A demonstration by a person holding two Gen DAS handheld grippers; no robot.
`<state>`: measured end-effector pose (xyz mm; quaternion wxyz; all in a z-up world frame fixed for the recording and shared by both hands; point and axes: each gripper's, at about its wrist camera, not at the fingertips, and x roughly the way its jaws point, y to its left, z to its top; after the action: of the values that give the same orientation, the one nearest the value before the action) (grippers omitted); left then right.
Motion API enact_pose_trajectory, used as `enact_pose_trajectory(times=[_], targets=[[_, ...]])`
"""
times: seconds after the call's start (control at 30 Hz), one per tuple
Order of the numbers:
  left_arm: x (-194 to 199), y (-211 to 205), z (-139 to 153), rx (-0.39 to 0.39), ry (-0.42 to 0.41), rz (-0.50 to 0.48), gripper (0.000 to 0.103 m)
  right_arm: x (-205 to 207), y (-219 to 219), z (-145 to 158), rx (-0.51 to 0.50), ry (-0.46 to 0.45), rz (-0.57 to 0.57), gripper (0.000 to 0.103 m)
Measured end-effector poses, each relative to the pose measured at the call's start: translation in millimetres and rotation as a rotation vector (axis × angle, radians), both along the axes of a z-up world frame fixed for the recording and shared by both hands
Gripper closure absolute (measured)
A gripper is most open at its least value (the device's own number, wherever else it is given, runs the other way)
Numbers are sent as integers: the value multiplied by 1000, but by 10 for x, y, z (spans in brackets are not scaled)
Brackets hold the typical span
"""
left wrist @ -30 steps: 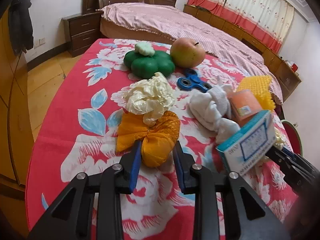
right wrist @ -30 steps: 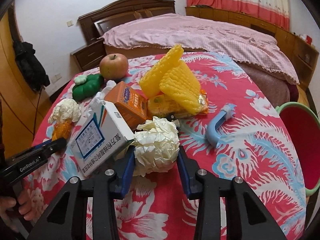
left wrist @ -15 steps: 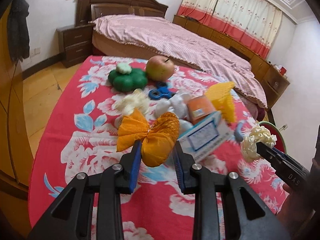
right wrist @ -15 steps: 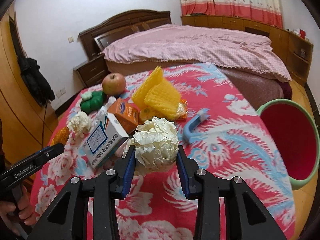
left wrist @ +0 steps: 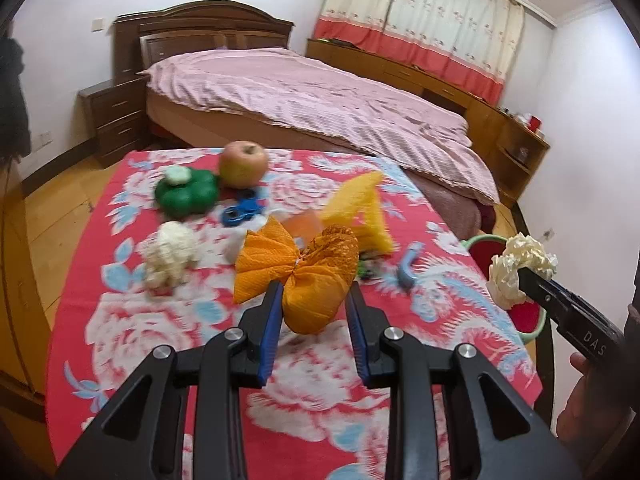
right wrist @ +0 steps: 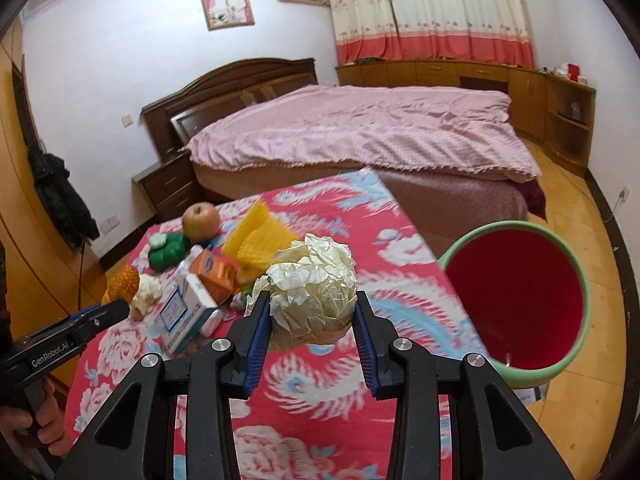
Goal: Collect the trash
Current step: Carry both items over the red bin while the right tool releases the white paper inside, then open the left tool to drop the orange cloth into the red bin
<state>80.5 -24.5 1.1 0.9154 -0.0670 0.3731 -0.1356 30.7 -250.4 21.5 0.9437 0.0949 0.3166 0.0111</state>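
Both wads have come up off the worktop (left wrist: 120,340), left fingers (left wrist: 275,312) pinching the orange wad (left wrist: 316,280), right fingers (right wrist: 262,320) the cream wad (right wrist: 316,292), nearing the bin (right wrist: 576,280).

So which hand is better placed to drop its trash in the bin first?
The right gripper, probably. Its crumpled cream paper ball hangs near the green-rimmed red bin past the table's right edge. The left gripper, shut on the orange wad, is over mid-table.
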Motion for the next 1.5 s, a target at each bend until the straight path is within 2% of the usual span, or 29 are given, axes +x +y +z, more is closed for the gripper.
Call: enact_pose_trajectory(times=[0.2, 0.43, 0.97, 1.27, 1.37, 1.43, 1.5], targets=[[95, -418, 30, 4, 11, -78, 72, -46, -303, 78, 1, -16, -52, 63], [190, -982, 64, 33, 2, -176, 72, -81, -686, 37, 4, -5, -120, 63], [482, -2176, -180, 80, 38, -366, 72, -87, -1665, -401, 56, 95, -325, 62], [634, -2611, -399, 112, 69, -424, 72, -48, -1994, -651, 94, 146, -396, 60], [655, -2709, -457, 122, 78, -437, 72, -64, -2069, -678, 101, 141, -412, 56], [671, -2762, -489, 128, 84, -443, 72, -76, -2104, -676, 106, 133, -419, 48], [682, -2805, -515, 130, 90, -450, 72, -104, -2124, -660, 108, 123, -427, 45]])
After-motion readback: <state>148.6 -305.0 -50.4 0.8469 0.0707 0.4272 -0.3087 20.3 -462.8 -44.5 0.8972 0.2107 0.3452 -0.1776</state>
